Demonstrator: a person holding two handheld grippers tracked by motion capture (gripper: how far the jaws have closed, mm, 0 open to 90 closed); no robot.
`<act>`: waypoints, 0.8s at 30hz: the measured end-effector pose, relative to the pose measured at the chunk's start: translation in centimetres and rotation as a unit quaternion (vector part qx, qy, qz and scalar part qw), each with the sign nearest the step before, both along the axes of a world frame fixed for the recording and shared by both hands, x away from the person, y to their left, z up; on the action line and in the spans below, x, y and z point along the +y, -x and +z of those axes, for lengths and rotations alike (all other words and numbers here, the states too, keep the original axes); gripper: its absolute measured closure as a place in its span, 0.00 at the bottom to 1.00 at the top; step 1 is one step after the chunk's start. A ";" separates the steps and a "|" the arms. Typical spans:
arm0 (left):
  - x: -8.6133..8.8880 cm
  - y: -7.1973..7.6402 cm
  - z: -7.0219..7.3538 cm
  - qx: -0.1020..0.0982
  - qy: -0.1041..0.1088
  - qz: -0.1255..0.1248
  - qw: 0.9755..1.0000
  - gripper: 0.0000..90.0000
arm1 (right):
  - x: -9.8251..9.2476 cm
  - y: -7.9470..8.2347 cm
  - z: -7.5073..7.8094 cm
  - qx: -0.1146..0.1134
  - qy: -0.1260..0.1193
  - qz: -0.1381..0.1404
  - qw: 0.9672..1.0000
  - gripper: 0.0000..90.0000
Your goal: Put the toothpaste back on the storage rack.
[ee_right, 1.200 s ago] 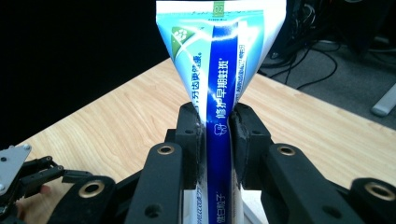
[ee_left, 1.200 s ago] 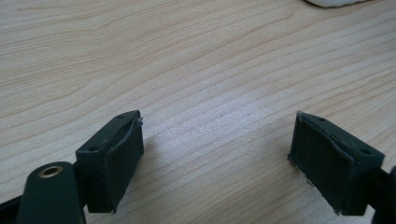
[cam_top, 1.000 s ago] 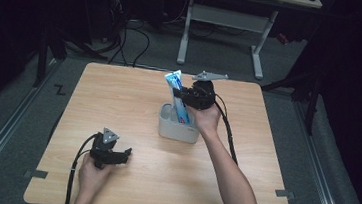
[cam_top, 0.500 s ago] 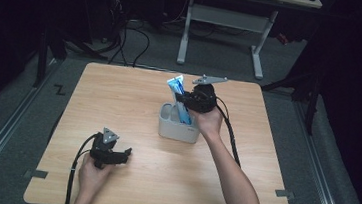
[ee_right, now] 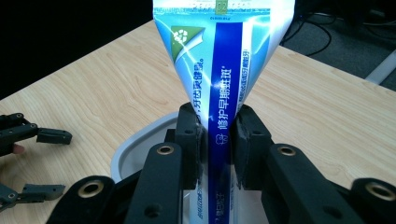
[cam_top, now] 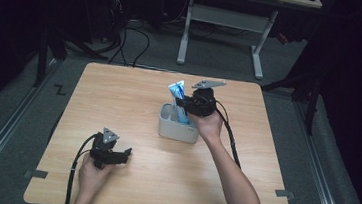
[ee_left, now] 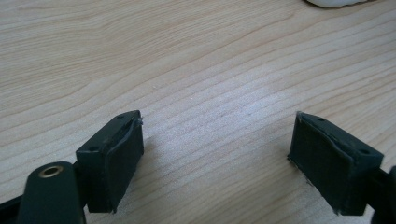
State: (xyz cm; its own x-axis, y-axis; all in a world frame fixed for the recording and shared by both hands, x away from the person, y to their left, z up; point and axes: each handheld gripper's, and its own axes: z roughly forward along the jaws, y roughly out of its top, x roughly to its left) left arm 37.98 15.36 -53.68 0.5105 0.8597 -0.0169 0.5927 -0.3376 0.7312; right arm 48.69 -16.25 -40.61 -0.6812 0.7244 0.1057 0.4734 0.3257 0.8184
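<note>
Blue toothpaste tube (ee_right: 219, 93) pinched in right gripper (ee_right: 218, 140), over cup (cam_top: 169, 126).

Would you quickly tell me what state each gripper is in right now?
Left gripper: open, holding nothing, low over the table.
Right gripper: shut on the toothpaste tube, over the white container.

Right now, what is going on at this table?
A person works at a wooden table with a gripper in each hand. The right gripper is shut on a blue and white toothpaste tube, holding it upright with its lower end inside a pale grey holder near the middle of the table. The left gripper rests low over bare wood near the front edge, jaws wide apart and holding nothing.
</note>
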 end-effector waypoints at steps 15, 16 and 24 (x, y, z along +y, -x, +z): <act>0.0 0.0 0.0 -0.001 0.000 0.000 1.000 0.20 | 0.1 0.5 -0.8 0.010 0.013 0.001 1.000 0.82; 0.0 0.0 0.0 0.001 0.000 -0.001 1.000 0.20 | 0.0 0.5 -0.9 0.011 0.014 -0.001 1.000 0.82; 0.0 0.0 0.0 0.000 -0.001 -0.001 1.000 0.20 | -0.6 0.9 -1.0 0.009 0.001 -0.008 1.000 0.81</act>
